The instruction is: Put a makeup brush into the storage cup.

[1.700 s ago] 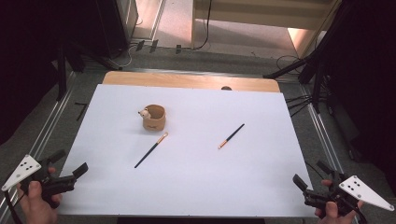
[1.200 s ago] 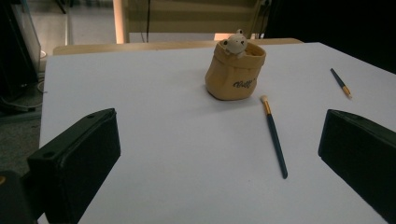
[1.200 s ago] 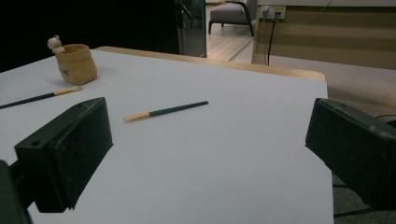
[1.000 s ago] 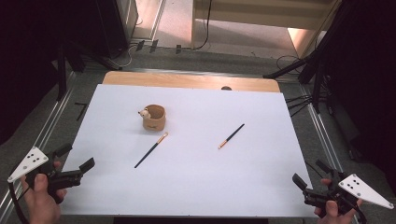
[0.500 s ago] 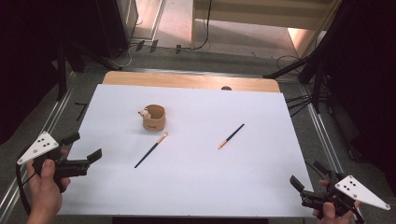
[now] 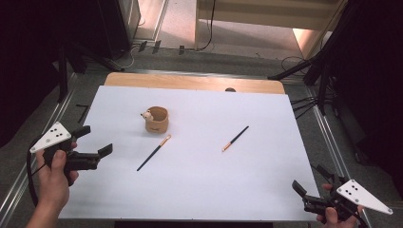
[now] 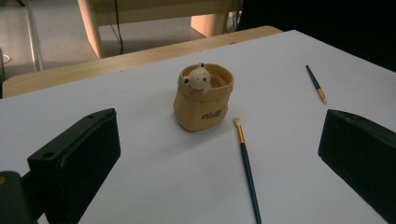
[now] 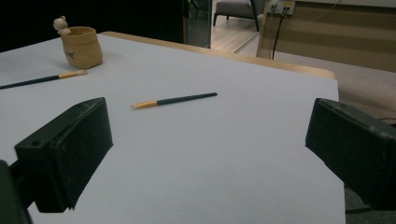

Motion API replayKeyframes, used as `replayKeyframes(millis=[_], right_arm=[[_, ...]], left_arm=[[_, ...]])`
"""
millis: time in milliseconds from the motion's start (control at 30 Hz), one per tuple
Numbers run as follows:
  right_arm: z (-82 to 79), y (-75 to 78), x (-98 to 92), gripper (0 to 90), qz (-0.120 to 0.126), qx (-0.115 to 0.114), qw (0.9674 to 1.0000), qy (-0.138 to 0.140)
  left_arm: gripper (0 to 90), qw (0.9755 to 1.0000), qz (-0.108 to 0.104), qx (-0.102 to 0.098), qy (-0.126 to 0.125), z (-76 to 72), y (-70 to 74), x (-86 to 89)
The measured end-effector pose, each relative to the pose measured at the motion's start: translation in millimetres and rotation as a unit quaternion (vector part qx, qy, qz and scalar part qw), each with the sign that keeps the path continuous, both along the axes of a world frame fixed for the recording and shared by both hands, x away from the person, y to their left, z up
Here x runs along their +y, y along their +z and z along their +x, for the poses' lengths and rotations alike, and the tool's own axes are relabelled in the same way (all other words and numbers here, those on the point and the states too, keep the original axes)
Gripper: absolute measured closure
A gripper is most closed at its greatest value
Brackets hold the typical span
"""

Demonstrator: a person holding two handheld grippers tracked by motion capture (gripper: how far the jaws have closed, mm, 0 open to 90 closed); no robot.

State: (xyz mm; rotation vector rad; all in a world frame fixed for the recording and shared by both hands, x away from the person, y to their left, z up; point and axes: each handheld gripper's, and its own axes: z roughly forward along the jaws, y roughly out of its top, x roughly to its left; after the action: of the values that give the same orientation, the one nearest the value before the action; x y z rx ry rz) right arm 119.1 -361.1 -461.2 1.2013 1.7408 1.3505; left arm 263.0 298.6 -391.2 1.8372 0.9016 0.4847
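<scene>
1. High view: the left tool (image 6: pixel 94 140) sits over the left edge of the white table (image 6: pixel 266 190), jaws spread wide with nothing between them. The right tool (image 6: pixel 309 187) is at the near right corner, also wide and empty. Little tan pot (image 6: pixel 157 120) with a bear on its rim stands left of centre. One brush (image 6: pixel 154 152) lies just in front of the pot, and a second brush (image 6: pixel 235 138) lies well apart to the right.
2. Left gripper view: jaws wide apart, with the pot (image 7: pixel 203 97) and the nearer brush (image 7: pixel 246 166) on the table between them, bristle end near the pot.
3. Right gripper view: jaws wide, second brush (image 8: pixel 173 100) lying ahead, pot (image 8: pixel 82 45) far off.
</scene>
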Motion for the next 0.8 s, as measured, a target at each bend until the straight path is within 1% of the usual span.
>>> replayKeyframes(millis=[100, 400, 433, 633, 800], right_arm=[[0.8, -1.3, 1.1, 1.2, 0.002, 0.003, 1.0000, 0.002], [1.5, -2.3, 4.5, 1.2, -0.006, 0.004, 0.9999, 0.008], [1.3, -2.3, 4.6, 1.2, -0.005, 0.005, 0.9999, 0.007], [0.9, -2.7, 3.9, 1.3, -0.004, 0.004, 1.0000, 0.008], [1.1, -3.0, 3.8, 1.3, -0.003, 0.005, 1.0000, 0.008]], left_arm=[[0.0, 1.0000, 0.005, 0.005, -0.003, 3.9, 1.2, -3.7], [0.0, 0.9997, 0.015, 0.013, -0.012, 14.8, 6.2, -12.1], [0.0, 0.9996, 0.020, 0.015, -0.014, 16.3, 6.1, -13.6], [0.0, 0.9989, 0.033, 0.030, -0.015, 24.9, 5.3, -19.8], [0.0, 0.9983, 0.042, 0.035, -0.019, 31.3, 7.1, -25.2]])
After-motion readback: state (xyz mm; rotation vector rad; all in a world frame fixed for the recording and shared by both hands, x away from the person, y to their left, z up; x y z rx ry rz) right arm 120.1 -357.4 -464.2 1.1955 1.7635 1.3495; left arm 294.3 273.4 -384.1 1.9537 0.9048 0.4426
